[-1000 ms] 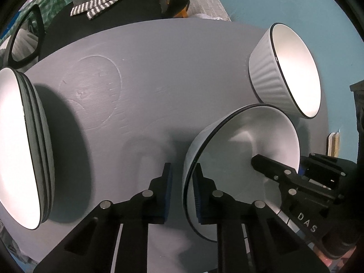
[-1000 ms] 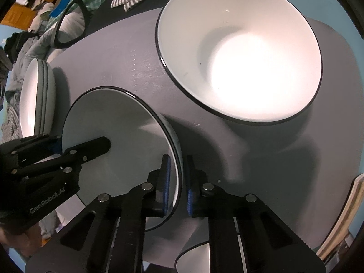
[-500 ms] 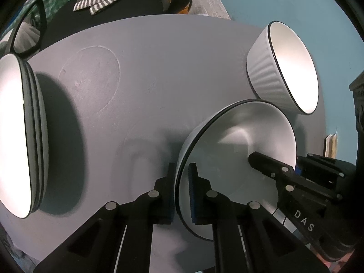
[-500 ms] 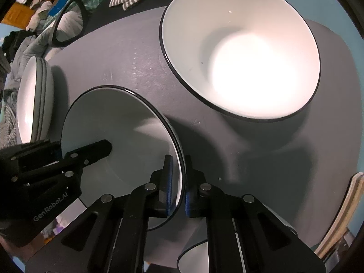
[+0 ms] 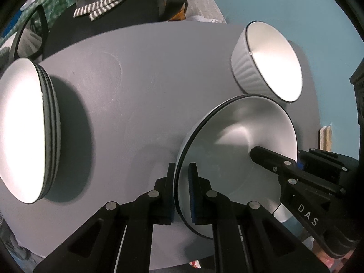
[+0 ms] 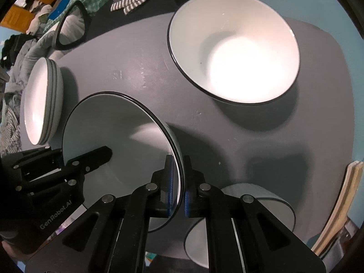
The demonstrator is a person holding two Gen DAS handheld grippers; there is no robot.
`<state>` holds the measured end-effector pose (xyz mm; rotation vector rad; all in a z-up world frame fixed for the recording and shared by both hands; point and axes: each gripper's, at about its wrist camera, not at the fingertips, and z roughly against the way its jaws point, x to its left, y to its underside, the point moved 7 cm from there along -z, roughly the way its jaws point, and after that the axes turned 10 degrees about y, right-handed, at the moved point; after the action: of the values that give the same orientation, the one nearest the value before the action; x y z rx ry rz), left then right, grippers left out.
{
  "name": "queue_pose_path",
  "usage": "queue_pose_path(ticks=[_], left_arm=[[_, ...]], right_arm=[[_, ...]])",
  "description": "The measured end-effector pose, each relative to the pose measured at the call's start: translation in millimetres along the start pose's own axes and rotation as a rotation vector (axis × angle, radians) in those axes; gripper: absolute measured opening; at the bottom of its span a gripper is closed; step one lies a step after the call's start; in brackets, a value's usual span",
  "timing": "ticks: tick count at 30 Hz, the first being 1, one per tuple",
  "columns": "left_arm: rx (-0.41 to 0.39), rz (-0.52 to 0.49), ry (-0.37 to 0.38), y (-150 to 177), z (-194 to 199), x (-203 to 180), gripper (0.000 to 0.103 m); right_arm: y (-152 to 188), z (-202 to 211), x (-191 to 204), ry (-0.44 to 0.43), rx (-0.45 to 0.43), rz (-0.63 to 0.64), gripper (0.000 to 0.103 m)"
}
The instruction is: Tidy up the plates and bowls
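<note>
A white bowl with a black rim point(image 5: 236, 150) point(image 6: 118, 141) is held between both grippers above the grey round table point(image 5: 136, 79). My left gripper point(image 5: 182, 191) is shut on its left rim. My right gripper point(image 6: 177, 186) is shut on its right rim. A stack of white plates or shallow bowls point(image 5: 27, 132) point(image 6: 43, 100) stands at the table's left. A larger ribbed white bowl point(image 5: 268, 63) point(image 6: 234, 56) stands at the far right. Another white bowl point(image 6: 245, 216) sits under my right gripper at the near edge.
A dark chair with a striped cloth point(image 5: 102, 6) stands behind the table. A black-framed oval object point(image 6: 70, 27) lies beyond the far left edge. Flat boards point(image 6: 341, 200) lean at the right against the blue wall point(image 5: 295, 4).
The left gripper's fingers closed onto the bowl's rim. The bowl has risen and tilted slightly, held by both grippers. The right gripper stays shut on it.
</note>
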<state>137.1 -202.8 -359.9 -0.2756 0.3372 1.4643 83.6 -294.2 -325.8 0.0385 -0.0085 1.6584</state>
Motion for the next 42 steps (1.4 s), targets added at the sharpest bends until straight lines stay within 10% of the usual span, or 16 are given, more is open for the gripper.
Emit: queue_pose_path(ticks=[42], left_arm=[[-0.018, -0.209, -0.036, -103, 16, -79, 0.009]], right_arm=[[-65, 57, -80, 0.017, -0.048, -0.104, 0.007]])
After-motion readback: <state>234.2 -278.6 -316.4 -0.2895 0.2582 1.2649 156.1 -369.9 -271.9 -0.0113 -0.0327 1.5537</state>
